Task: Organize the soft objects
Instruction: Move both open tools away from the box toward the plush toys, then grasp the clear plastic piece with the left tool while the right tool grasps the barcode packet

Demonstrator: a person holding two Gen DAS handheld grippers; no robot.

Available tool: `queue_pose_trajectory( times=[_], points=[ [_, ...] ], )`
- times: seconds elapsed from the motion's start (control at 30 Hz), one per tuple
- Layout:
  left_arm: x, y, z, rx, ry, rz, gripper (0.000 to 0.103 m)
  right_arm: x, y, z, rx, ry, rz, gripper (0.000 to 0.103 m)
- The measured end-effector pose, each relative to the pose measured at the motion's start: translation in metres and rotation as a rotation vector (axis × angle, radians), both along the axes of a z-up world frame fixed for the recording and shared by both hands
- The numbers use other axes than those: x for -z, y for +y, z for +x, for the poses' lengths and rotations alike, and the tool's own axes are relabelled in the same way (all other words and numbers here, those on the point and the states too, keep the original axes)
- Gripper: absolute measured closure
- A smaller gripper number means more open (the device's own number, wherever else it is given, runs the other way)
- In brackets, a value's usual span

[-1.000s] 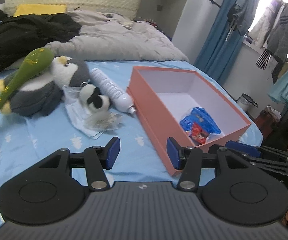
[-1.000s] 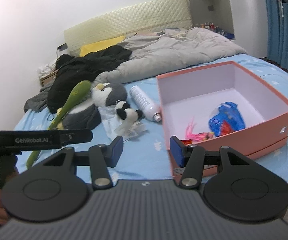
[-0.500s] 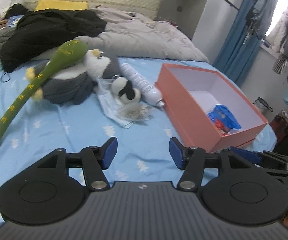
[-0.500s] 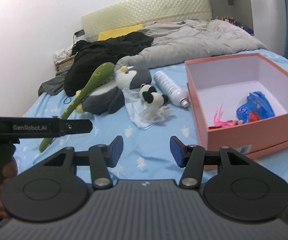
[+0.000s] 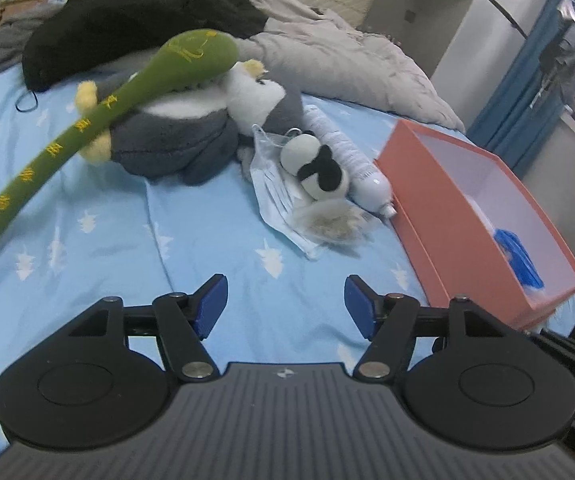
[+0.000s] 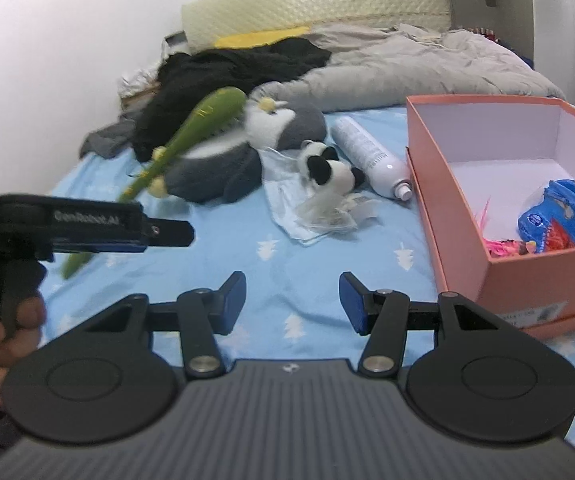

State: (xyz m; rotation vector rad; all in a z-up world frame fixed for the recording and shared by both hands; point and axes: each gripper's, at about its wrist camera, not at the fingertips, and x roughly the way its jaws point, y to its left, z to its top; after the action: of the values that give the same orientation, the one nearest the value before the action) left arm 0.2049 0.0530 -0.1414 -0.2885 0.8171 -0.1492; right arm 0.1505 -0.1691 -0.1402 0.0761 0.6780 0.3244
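On the blue bedsheet lie a grey-and-white penguin plush (image 5: pixel 183 136) (image 6: pixel 223 160), a long green plush (image 5: pixel 99 116) (image 6: pixel 191 128) draped over it, and a small black-and-white panda plush (image 5: pixel 319 164) (image 6: pixel 329 170) on a crumpled plastic bag (image 5: pixel 287 208). An open salmon box (image 5: pixel 479 216) (image 6: pixel 499 184) sits to the right, holding a blue packet (image 6: pixel 563 220). My left gripper (image 5: pixel 285 304) hovers over bare sheet short of the panda, its jaws opening, nothing between them. My right gripper (image 6: pixel 292 300) is open and empty too.
A white bottle (image 5: pixel 347 156) (image 6: pixel 371 156) lies between the panda and the box. Black clothes (image 5: pixel 135 12) and a grey duvet (image 6: pixel 407 64) cover the far half of the bed. A hand (image 6: pixel 3 320) holds the left gripper's handle at the right wrist view's left edge.
Both grippers have moved forward and lower toward the plush toys, which now look larger. The left gripper's jaws have spread wider. The box has shifted toward the right of both views.
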Motion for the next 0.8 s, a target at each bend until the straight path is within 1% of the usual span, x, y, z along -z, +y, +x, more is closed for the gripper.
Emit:
queue_pose_trajectory(
  times=[0.03, 0.1, 0.13, 0.27, 0.37, 0.43, 0.53, 0.67, 0.73, 0.8],
  points=[
    [0.005, 0.001, 0.007, -0.01, 0.002, -0.008, 0.033, 0.005, 0.001, 0.007, 0.0, -0.003, -0.003, 0.047],
    [0.017, 0.004, 0.025, -0.03, 0.012, -0.029, 0.033, 0.016, 0.001, 0.023, 0.003, 0.001, -0.012, 0.035],
    [0.023, 0.005, 0.032, -0.041, 0.018, -0.039, 0.033, 0.02, 0.001, 0.03, 0.0, -0.003, -0.016, 0.034],
    [0.046, 0.007, 0.065, -0.062, 0.04, -0.099, 0.034, 0.04, 0.004, 0.062, -0.008, -0.019, -0.05, 0.034],
    [0.056, 0.003, 0.084, -0.062, 0.049, -0.122, 0.034, 0.051, 0.011, 0.085, -0.009, -0.058, -0.088, 0.034],
    [0.061, 0.001, 0.096, -0.057, 0.056, -0.137, 0.035, 0.057, 0.013, 0.099, -0.002, -0.067, -0.096, 0.034],
    [0.064, -0.005, 0.108, -0.035, 0.047, -0.134, 0.038, 0.065, 0.013, 0.113, 0.002, -0.077, -0.078, 0.034],
    [0.062, -0.017, 0.127, 0.033, 0.038, -0.122, 0.038, 0.078, 0.017, 0.127, 0.009, -0.089, -0.103, 0.034],
    [0.061, -0.022, 0.138, 0.05, 0.042, -0.123, 0.038, 0.083, 0.018, 0.133, 0.012, -0.092, -0.111, 0.034],
    [0.061, -0.026, 0.148, 0.065, 0.053, -0.142, 0.036, 0.087, 0.017, 0.137, 0.005, -0.091, -0.112, 0.035]
  ],
)
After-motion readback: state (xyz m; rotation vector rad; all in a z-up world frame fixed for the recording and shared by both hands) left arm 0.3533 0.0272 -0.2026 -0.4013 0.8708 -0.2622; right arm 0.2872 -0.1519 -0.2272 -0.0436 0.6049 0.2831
